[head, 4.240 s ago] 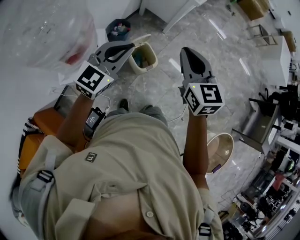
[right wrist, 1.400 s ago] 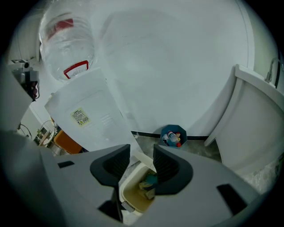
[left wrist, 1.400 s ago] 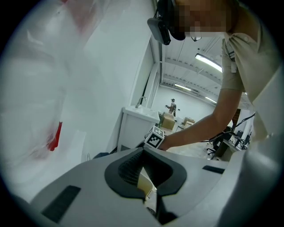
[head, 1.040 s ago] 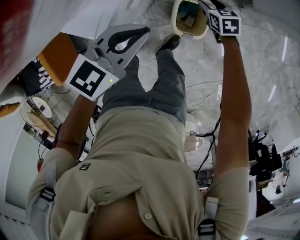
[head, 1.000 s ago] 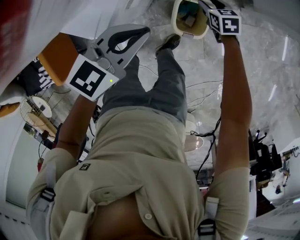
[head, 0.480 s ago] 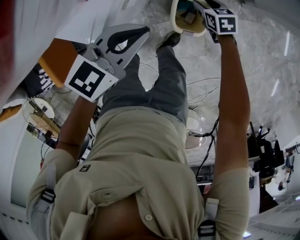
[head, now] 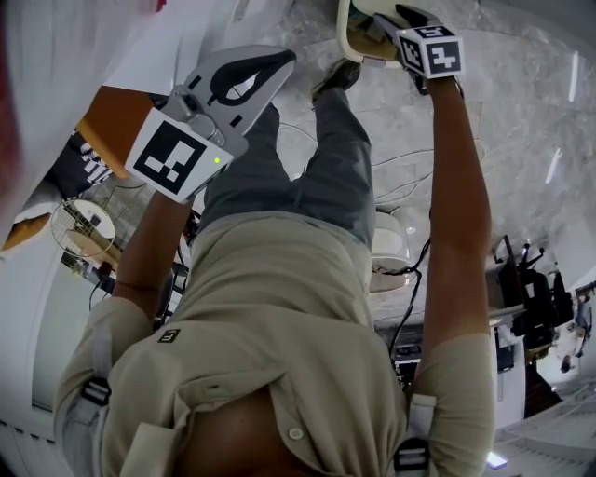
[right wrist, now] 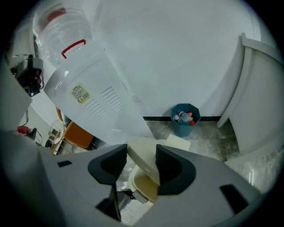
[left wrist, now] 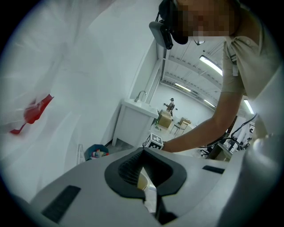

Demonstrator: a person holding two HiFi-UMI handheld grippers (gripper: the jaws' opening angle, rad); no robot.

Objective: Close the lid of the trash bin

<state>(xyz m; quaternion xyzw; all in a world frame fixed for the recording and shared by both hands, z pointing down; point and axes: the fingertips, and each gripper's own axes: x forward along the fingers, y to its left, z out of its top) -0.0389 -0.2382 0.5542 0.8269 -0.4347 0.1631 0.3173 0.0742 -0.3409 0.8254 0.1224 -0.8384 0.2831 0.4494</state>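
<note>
The cream trash bin (head: 348,37) sits on the floor at the top edge of the head view, partly cut off. In the right gripper view its open mouth (right wrist: 144,185) shows below the raised cream lid (right wrist: 143,160). My right gripper (right wrist: 142,150) has a jaw on each side of that lid, and the lid fills the gap between them. In the head view the right gripper (head: 399,20) reaches over the bin at arm's length. My left gripper (head: 282,59) is held up near the body, away from the bin. Its tips meet, with nothing in them (left wrist: 143,150).
A white water dispenser (right wrist: 91,99) with a clear bottle (right wrist: 60,26) stands left of the bin. A blue bin (right wrist: 185,119) with rubbish stands by the wall behind. An orange object (head: 114,126) lies at the left. A white table leg (right wrist: 235,88) is on the right. The person's legs (head: 321,158) stand beside the bin.
The person has bent down and the right arm has stretched out to the bin. Over the last second the right gripper slid slightly left over the bin. The left gripper barely moved.
</note>
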